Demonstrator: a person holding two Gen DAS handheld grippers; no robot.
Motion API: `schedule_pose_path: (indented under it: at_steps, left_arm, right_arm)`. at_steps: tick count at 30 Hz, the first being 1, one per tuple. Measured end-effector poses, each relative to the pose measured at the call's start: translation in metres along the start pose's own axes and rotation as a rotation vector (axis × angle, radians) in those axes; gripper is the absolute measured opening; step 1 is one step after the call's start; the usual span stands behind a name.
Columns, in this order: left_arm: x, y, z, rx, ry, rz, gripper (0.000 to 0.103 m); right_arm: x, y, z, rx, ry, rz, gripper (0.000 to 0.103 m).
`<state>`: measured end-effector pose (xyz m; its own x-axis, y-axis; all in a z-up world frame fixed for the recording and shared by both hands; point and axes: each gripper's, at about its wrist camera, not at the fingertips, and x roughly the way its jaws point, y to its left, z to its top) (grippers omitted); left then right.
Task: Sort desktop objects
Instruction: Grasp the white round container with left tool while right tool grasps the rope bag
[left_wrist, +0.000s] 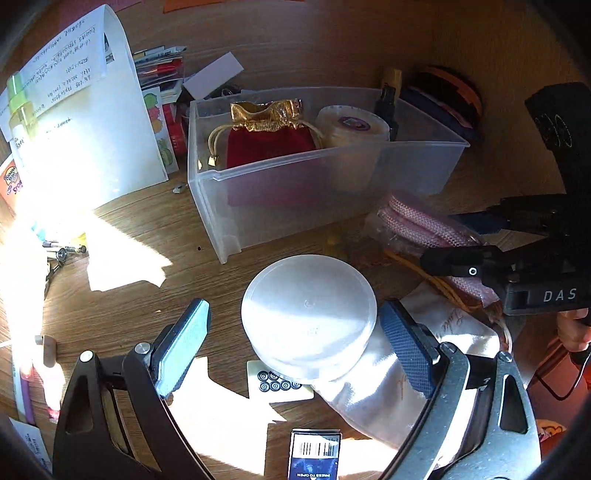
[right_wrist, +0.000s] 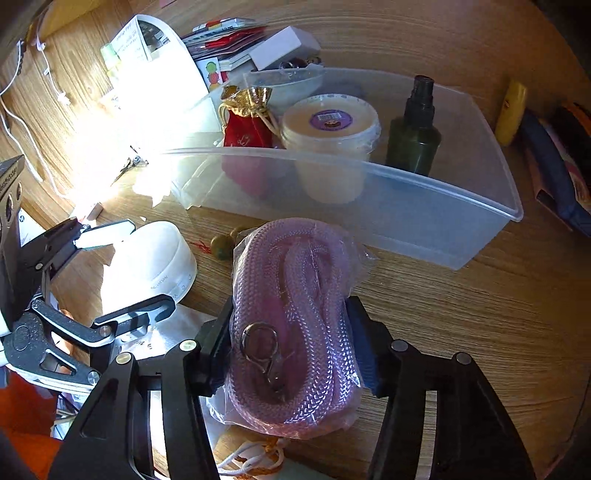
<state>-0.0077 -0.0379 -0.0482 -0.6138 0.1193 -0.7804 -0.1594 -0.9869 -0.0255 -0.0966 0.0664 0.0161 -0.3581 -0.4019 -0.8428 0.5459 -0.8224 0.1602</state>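
A clear plastic bin (left_wrist: 295, 199) on the wooden desk holds a red pouch with a gold top (left_wrist: 269, 140), a white tub (left_wrist: 351, 127) and a dark spray bottle (right_wrist: 415, 136). My left gripper (left_wrist: 295, 339) is open, its pads either side of a round white container (left_wrist: 308, 317) without touching it. My right gripper (right_wrist: 291, 343) is shut on a bagged pink rope (right_wrist: 295, 325) with a metal clasp, just in front of the bin (right_wrist: 406, 206). The rope also shows in the left wrist view (left_wrist: 424, 229).
A white cloth bag (left_wrist: 388, 369) lies under the round container. A mahjong tile (left_wrist: 277, 384) and a blue box (left_wrist: 314, 458) lie near me. Papers (left_wrist: 81, 103), cards and a white box (left_wrist: 214, 75) stand at back left. A yellow tube (right_wrist: 511, 112) lies right of the bin.
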Motion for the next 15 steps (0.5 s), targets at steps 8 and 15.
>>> schedule_pose_path:
  at_steps: [8, 15]
  left_arm:
    - [0.005, 0.0, 0.002, -0.012, -0.037, 0.018, 0.076]
    - [0.002, -0.004, 0.003, -0.012, -0.054, 0.046, 0.065]
  right_arm:
    - [-0.031, -0.023, -0.008, 0.048, -0.075, -0.039, 0.052]
    - [-0.05, -0.033, -0.01, 0.074, -0.135, -0.079, 0.052]
